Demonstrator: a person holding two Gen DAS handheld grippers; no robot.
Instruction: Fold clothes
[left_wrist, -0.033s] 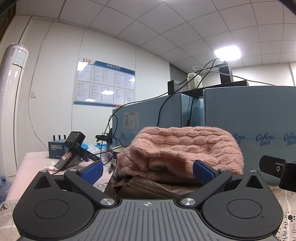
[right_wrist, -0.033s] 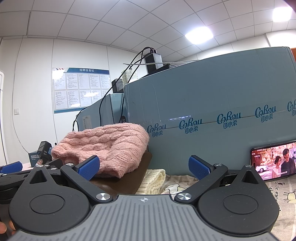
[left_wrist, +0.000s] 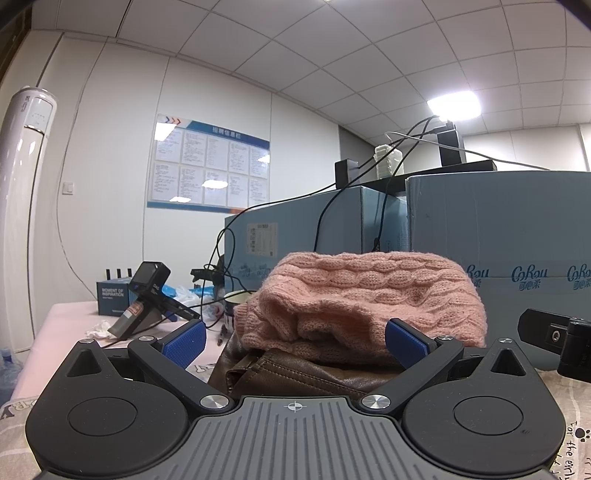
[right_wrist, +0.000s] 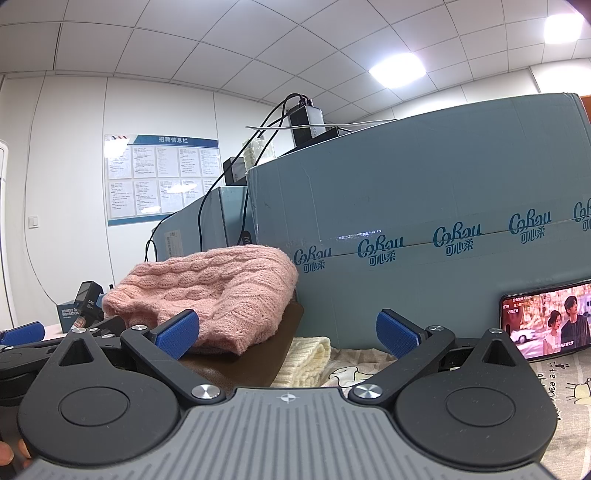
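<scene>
1. While both tongs sit low and point level over the bed sheet, the left gripper (left_wrist: 294, 338) has its jaws spread as wide as they go, nothing pinched between the blue pads (left_wrist: 184, 342).
2. Same deal with the right gripper (right_wrist: 287, 330): jaws wide apart, empty, only bedding showing in the gap.
3. Straight ahead of the left gripper lies the pink cable-knit sweater (left_wrist: 364, 295), bunched in a lump on top of a brown leather jacket (left_wrist: 295, 373). Its near edge looks just past the pad tips, not touching as far as I can tell.
4. From the right wrist view that same sweater (right_wrist: 218, 291) is off to the left, with a cream knit piece (right_wrist: 306, 354) poking out beside the jacket, on the printed sheet (right_wrist: 569, 391).
5. Behind the pile stand big blue-grey cardboard boxes (right_wrist: 424, 206) with cables and black chargers on top.
6. Far right, a phone (right_wrist: 546, 325) leans on the box, screen lit with a video.
7. Far left in the left wrist view: a small black camera on a handle (left_wrist: 147, 291), a little dark blue box (left_wrist: 112, 295), a white standing air conditioner (left_wrist: 22, 221), and a notice board (left_wrist: 208, 166) on the wall.
</scene>
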